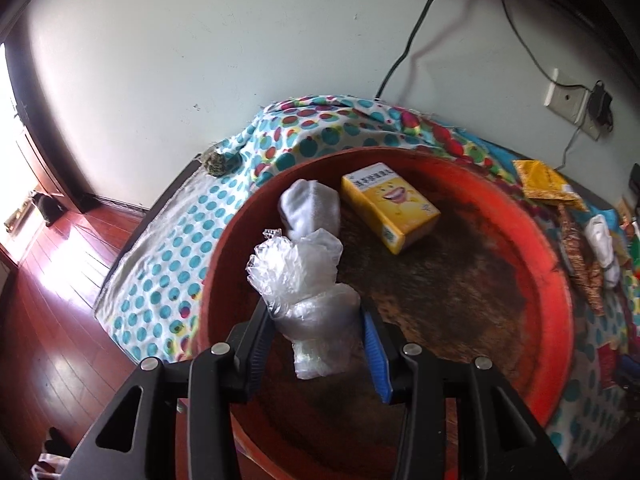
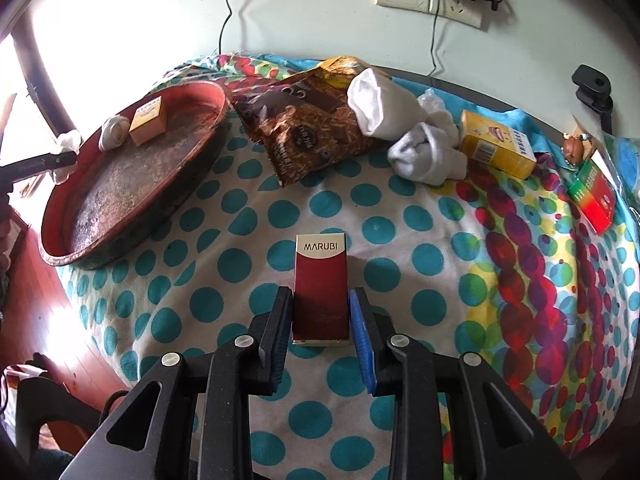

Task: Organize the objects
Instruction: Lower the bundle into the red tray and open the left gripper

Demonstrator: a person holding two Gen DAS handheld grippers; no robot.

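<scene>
Brown snack bag (image 2: pixel 308 136), socks (image 2: pixel 424 152) beyond red box (image 2: pixel 320 288)

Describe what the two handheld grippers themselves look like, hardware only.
Both look alike. The left gripper and right gripper have matte black plastic bodies with triangular cut-outs, angular linkage arms and round silver pivot bolts. Each has two flat fingers lined with ribbed pads: the right-hand pad is bright blue, the opposite one looks darker. No cables, markings, hands or sleeves show on them.
</scene>
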